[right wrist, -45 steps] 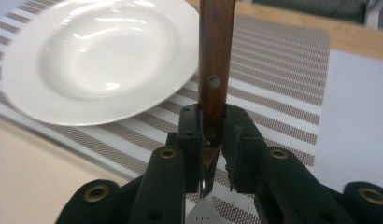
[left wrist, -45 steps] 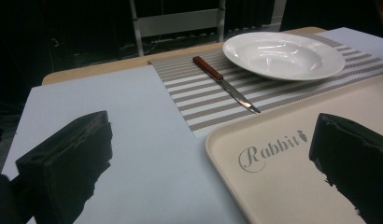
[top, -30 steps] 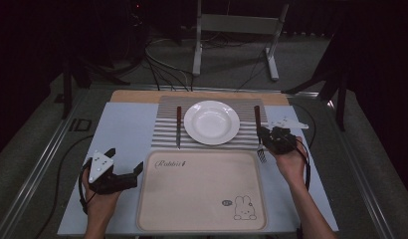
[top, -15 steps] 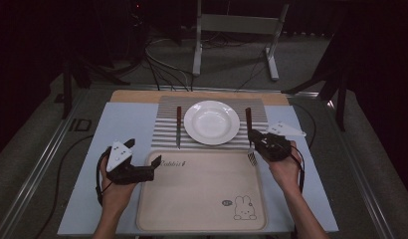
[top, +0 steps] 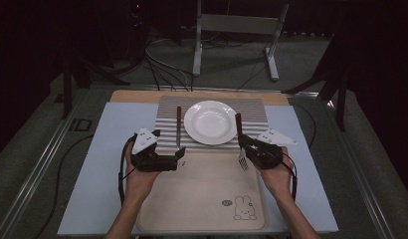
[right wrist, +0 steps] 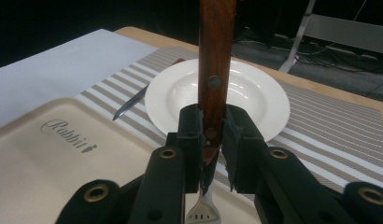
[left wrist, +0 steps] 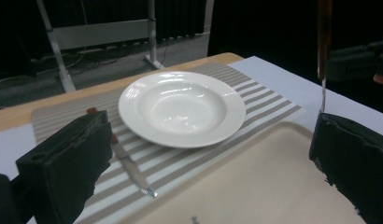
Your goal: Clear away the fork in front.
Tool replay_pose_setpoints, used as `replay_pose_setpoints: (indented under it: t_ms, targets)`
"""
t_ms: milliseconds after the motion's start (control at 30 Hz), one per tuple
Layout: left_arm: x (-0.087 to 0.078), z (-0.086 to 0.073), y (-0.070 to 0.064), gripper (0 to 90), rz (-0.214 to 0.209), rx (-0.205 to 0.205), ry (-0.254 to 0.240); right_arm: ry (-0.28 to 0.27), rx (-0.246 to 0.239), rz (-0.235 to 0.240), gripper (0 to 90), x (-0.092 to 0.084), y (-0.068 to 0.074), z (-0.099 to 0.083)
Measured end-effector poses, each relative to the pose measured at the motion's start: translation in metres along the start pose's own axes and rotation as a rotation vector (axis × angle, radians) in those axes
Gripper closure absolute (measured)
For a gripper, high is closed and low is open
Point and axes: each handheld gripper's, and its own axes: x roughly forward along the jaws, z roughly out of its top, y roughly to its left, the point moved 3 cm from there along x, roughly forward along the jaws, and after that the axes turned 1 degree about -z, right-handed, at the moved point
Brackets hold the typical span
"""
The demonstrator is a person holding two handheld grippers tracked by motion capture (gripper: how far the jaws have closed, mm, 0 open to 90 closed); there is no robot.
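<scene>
My right gripper (top: pixel 247 147) is shut on a fork (top: pixel 239 134) with a brown wooden handle, held over the far right edge of the beige tray (top: pixel 192 204). In the right gripper view the jaws (right wrist: pixel 212 140) clamp the handle (right wrist: pixel 216 51) upright, tines down. The white plate (top: pixel 210 122) sits on the striped placemat (top: pixel 167 107), and a knife (top: pixel 178 127) lies to its left. My left gripper (top: pixel 178 158) stands open near the knife's tip, above the tray's far left edge. In the left gripper view (left wrist: pixel 208 172) nothing sits between the jaws; the plate (left wrist: pixel 180 107) and knife (left wrist: pixel 129 163) lie ahead.
A pale blue mat (top: pixel 110 164) covers the table under the tray and placemat, with a wooden strip (top: pixel 137 95) at the far edge. Behind the table stand a metal frame (top: pixel 232 30) and floor cables (top: pixel 162 69). A rabbit drawing (top: pixel 244 208) marks the tray's near right corner.
My left gripper has moved right and away from me, from the blue mat to the tray's far left edge near the knife. The right gripper has carried the fork leftward to beside the plate.
</scene>
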Motion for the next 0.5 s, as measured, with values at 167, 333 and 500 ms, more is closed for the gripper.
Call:
replay_pose_setpoints:
  t_ms: [167, 333, 500]
  targets:
    - [0.014, 0.009, -0.011, 2.5, -0.021, 0.001, -0.009, 0.007, -0.009, 0.014, 77.8, 0.001, 0.006, -0.003]
    - [0.028, 0.013, -0.021, 6.8, -0.053, -0.001, -0.004, 0.007, 0.002, 0.033, 77.8, 0.001, 0.011, -0.005]
    - [0.038, 0.017, -0.031, 9.6, -0.086, -0.003, -0.002, 0.009, -0.005, 0.041, 77.8, 0.002, 0.016, -0.005]
